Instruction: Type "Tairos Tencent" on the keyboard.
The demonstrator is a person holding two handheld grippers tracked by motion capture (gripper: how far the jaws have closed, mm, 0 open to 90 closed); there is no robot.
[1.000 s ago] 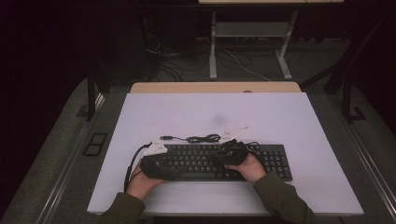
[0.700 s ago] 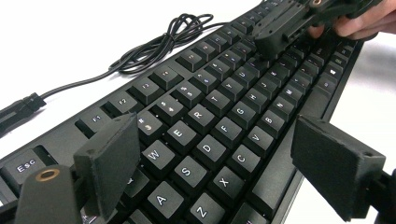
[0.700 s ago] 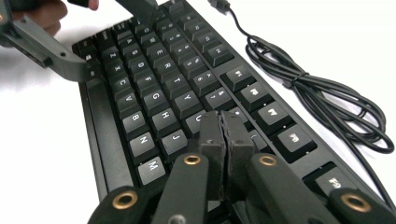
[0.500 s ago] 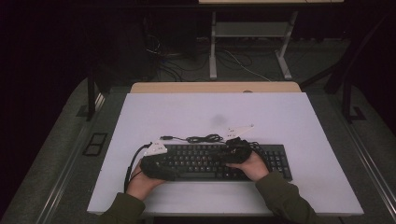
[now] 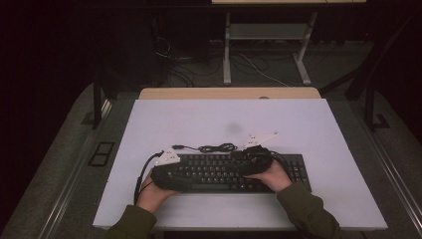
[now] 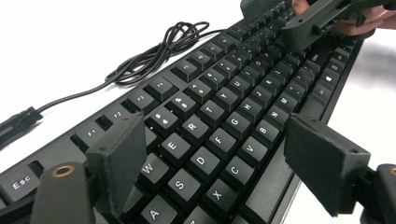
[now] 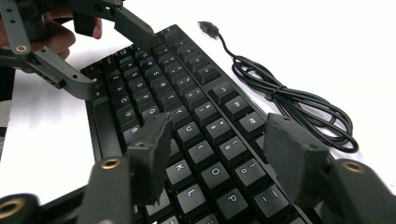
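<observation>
Hovering over the keyboard (image 5: 224,172), both claws. Keyboard lies flat on the white table (image 5: 199,119), its cable (image 5: 216,148) coiled just behind it. Left gripper (image 6: 219,163) spread above the left-hand keys, nothing between the jaws. Right gripper (image 7: 215,154), jaws just been opening, empty over the right-hand letters. Likely between key presses; next calls for lowering one jaw tip onto a key.

White table top (image 5: 209,119) fills mid frame in high view, w/ a tan wood strip (image 5: 229,93) along its far edge. Black keyboard (image 5: 219,172) lies flat on it, lower centre, long side parallel to near edge. Its black cable (image 5: 215,147) sits coiled on the top just above the kbd, USB plug (image 5: 177,147) pointing left. Faint grey smudge (image 5: 231,127) on the surface above the coil.
</observation>
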